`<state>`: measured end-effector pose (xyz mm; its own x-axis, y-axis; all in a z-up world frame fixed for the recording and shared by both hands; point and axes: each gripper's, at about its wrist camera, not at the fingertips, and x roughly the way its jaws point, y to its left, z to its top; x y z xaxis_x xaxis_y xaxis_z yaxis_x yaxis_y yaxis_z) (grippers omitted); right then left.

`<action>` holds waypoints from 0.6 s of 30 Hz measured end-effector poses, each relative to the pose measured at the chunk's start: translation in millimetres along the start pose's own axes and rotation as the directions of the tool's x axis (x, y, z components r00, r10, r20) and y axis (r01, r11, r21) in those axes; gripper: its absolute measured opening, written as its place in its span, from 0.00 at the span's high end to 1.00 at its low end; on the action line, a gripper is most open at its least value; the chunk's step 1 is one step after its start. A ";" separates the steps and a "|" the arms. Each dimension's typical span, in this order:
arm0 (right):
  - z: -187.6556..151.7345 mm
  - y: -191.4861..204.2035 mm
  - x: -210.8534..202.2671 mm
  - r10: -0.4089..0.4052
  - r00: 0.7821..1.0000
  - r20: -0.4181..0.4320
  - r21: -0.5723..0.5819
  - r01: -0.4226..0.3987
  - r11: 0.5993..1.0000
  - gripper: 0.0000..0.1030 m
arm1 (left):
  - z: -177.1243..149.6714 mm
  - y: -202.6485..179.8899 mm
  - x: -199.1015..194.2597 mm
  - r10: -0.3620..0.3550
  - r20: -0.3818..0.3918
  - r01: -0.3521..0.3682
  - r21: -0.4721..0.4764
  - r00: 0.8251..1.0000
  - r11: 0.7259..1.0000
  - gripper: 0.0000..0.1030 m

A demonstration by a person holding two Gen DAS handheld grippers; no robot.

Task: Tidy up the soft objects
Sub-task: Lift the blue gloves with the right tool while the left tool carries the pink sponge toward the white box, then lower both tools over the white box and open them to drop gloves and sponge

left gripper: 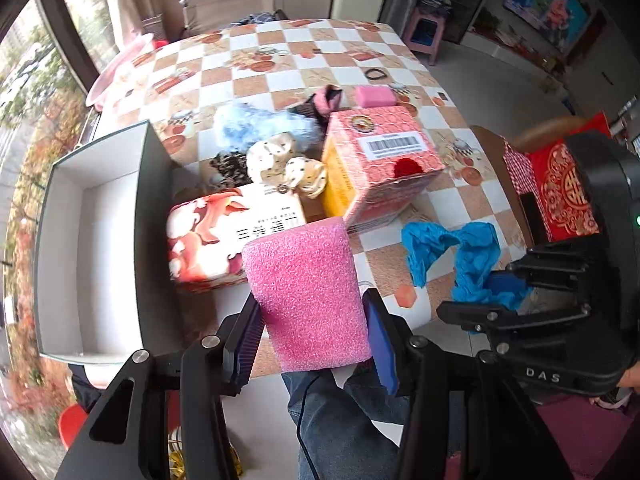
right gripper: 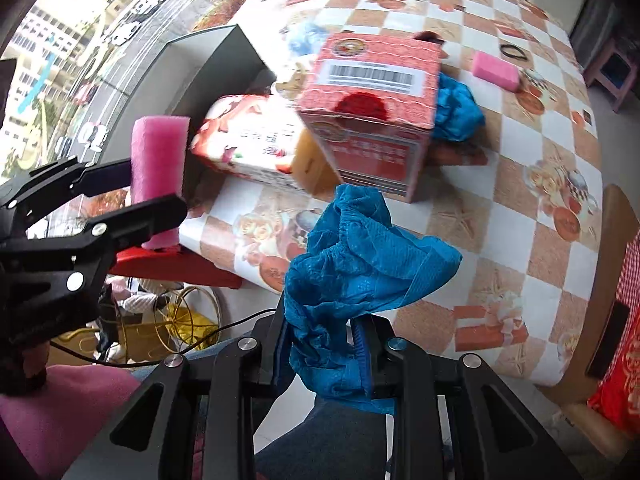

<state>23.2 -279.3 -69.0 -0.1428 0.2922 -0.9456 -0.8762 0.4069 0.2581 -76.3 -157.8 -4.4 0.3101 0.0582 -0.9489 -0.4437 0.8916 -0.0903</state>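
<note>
Left wrist view: your left gripper (left gripper: 314, 328) clamps the pink foam block (left gripper: 306, 292), jaws partly open, above the near table (left gripper: 280, 60) edge beside the open box (left gripper: 96, 240).

Right wrist view: your right gripper (right gripper: 324, 344) pinches the blue shoe cover (right gripper: 360, 264) tight, near the red carton (right gripper: 372, 112).

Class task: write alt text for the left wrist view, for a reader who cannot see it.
The left tongs grip a pink foam block above the edge of a checkered table. At right, the right tongs hold a crumpled blue cover. Printed boxes and soft items lie beyond, beside an open grey box.
</note>
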 end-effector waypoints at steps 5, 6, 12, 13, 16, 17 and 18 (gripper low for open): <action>19.6 34.8 3.6 0.010 1.000 -0.011 -0.128 -0.011 0.992 0.72 | -7.6 39.6 -8.0 0.041 0.015 -0.039 -0.116 0.999 0.992 0.49; 23.9 40.3 3.9 0.013 1.000 -0.012 -0.147 -0.015 0.989 0.72 | -8.8 47.4 -9.4 0.050 0.017 -0.047 -0.139 0.999 0.989 0.49; 48.8 69.4 4.8 0.022 1.000 -0.019 -0.250 -0.026 0.968 0.72 | -13.3 87.8 -18.3 0.101 0.026 -0.091 -0.257 0.995 0.962 0.49; 52.5 73.7 5.3 0.023 1.000 -0.020 -0.262 -0.027 0.965 0.72 | -13.3 93.6 -19.5 0.109 0.027 -0.097 -0.274 0.994 0.957 0.49; 63.3 83.9 7.1 0.023 1.000 -0.022 -0.288 -0.028 0.957 0.72 | -12.6 110.3 -22.5 0.126 0.029 -0.111 -0.315 0.992 0.943 0.49; 67.5 89.0 8.4 0.021 1.000 -0.022 -0.296 -0.027 0.955 0.72 | -12.2 115.3 -23.6 0.132 0.030 -0.115 -0.326 0.991 0.938 0.49; 70.9 91.7 8.5 0.020 1.000 -0.021 -0.303 -0.026 0.953 0.72 | -11.5 120.1 -24.6 0.138 0.032 -0.120 -0.336 0.990 0.934 0.49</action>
<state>-25.7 -178.2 -39.3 -0.1702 0.2818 -0.9442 -0.9705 0.1178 0.2101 -146.9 -57.4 4.6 0.2724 0.1950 -0.9422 -0.7340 0.6753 -0.0725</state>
